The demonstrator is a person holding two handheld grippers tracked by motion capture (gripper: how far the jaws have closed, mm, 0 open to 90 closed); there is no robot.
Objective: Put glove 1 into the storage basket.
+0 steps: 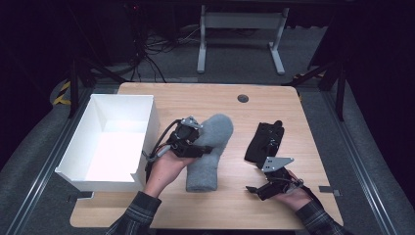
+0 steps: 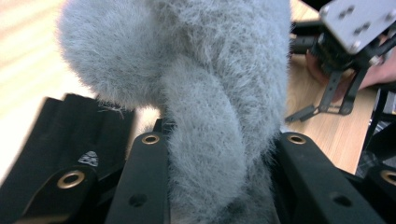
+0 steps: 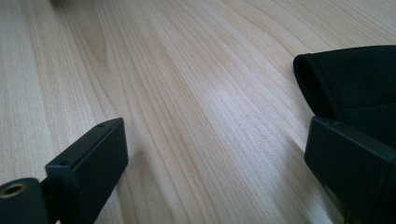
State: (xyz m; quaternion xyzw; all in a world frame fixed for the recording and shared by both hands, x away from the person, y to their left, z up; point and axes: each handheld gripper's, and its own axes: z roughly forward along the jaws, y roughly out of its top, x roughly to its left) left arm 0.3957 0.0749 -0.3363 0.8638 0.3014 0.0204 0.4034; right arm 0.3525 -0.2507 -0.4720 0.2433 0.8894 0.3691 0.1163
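Observation:
A grey fluffy mitten lies near the middle of the wooden table, its far end raised a little. My left gripper reaches in from its left side. In the left gripper view the jaws pinch a fold of the mitten between the pads, so the left gripper is shut on it. A black mitten lies flat to the right. My right gripper rests low by the table's front right with its jaws wide apart. Between them the right gripper holds only bare wood, and the black mitten sits just past its right jaw.
An open white box stands at the table's left edge, close to my left hand. A round cable hole is at the back of the table. My right gripper also shows far off in the left gripper view.

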